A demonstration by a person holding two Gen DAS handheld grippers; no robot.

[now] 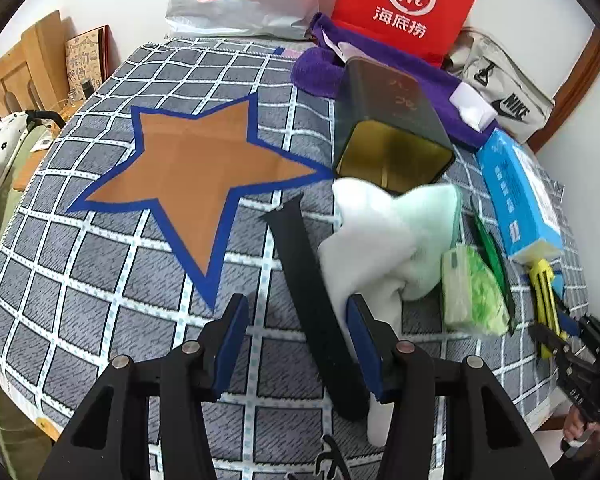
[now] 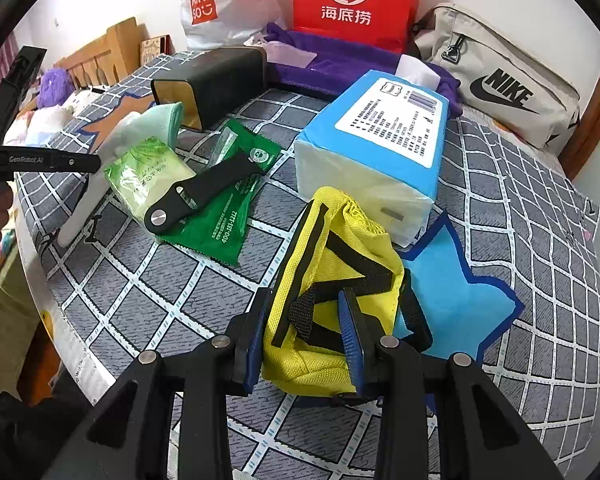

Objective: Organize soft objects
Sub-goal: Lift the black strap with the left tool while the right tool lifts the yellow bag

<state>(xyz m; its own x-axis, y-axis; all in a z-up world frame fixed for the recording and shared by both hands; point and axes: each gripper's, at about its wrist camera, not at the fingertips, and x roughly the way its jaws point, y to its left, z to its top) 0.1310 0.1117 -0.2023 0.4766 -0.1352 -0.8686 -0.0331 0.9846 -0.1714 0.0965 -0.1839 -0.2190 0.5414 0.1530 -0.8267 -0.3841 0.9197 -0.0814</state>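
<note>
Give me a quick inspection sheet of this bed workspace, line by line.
Surface: checked grey bedspread with an orange star patch and a blue star patch.
Job's things: yellow pouch; white and mint cloth; purple towel.
Clutter: tipped tin box, blue tissue pack, green packet, black strap.
Grippers: left hand-held gripper open over the strap; right hand-held gripper around the pouch.
Cables: nothing seen.
Surroundings: red bag, Nike bag.

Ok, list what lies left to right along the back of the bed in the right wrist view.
Miniso bag → red Haidilao bag → beige Nike bag.
</note>
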